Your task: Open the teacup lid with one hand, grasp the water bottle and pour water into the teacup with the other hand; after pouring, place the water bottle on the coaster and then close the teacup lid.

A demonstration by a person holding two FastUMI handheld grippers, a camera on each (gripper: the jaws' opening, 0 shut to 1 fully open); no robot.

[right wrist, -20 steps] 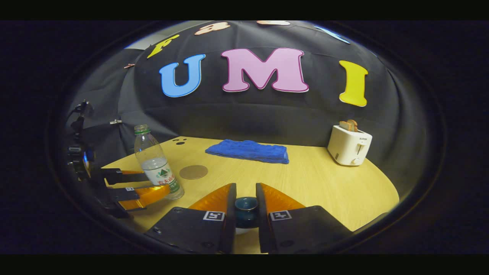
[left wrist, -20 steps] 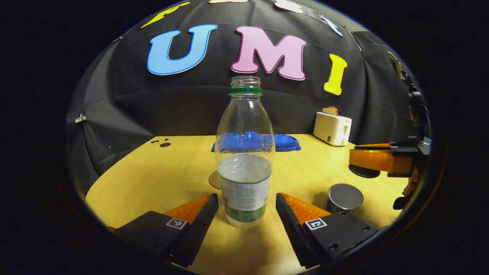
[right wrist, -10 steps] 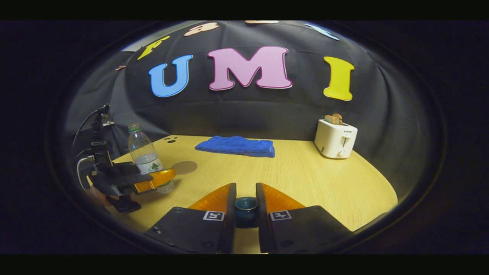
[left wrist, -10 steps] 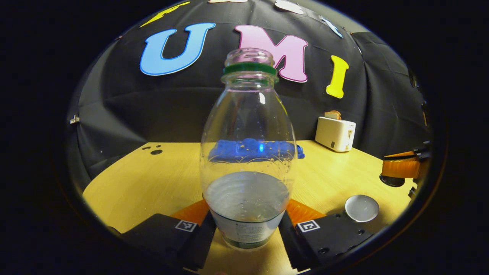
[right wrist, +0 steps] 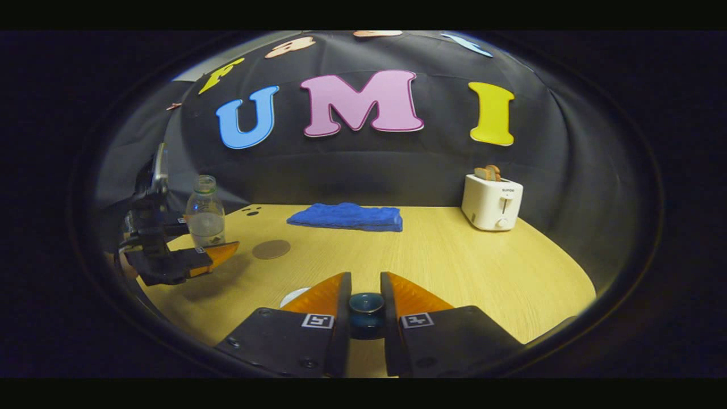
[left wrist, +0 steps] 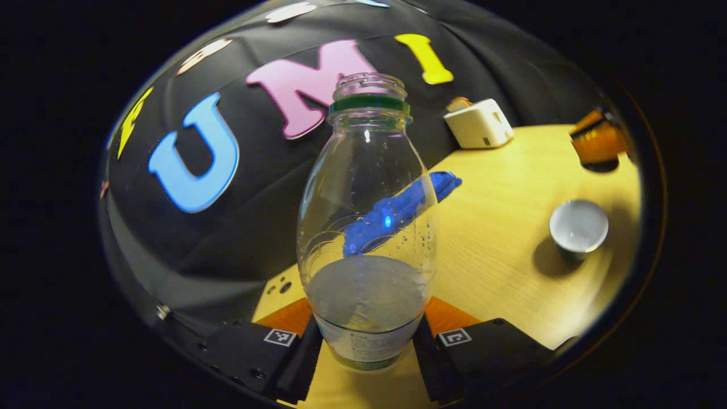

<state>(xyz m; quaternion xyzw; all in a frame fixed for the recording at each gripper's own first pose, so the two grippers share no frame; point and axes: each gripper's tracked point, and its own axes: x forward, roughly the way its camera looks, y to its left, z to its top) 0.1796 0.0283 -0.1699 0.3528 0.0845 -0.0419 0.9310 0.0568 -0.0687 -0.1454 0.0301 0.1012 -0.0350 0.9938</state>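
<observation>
A clear uncapped water bottle (left wrist: pixel 366 227) with a green neck ring, about a third full, stands between the fingers of my left gripper (left wrist: pixel 368 336), which is shut on its lower body. In the right gripper view the bottle (right wrist: pixel 205 211) and left gripper (right wrist: pixel 204 236) hang above the table at far left. The open teacup (left wrist: pixel 578 227) sits on the table to the right. My right gripper (right wrist: pixel 366 295) is shut on the knob of the dark teacup lid (right wrist: pixel 366 311), held off the table. A round brown coaster (right wrist: pixel 271 249) lies near the bottle.
A blue cloth (right wrist: pixel 345 217) lies at the back of the wooden table (right wrist: pixel 454 267). A white toaster (right wrist: pixel 492 201) with bread stands at the back right. The teacup's pale rim (right wrist: pixel 294 295) peeks out left of my right fingers.
My left gripper has shut on the bottle, lifted it off the table and tilted with it toward the teacup. The right gripper keeps the lid, little changed.
</observation>
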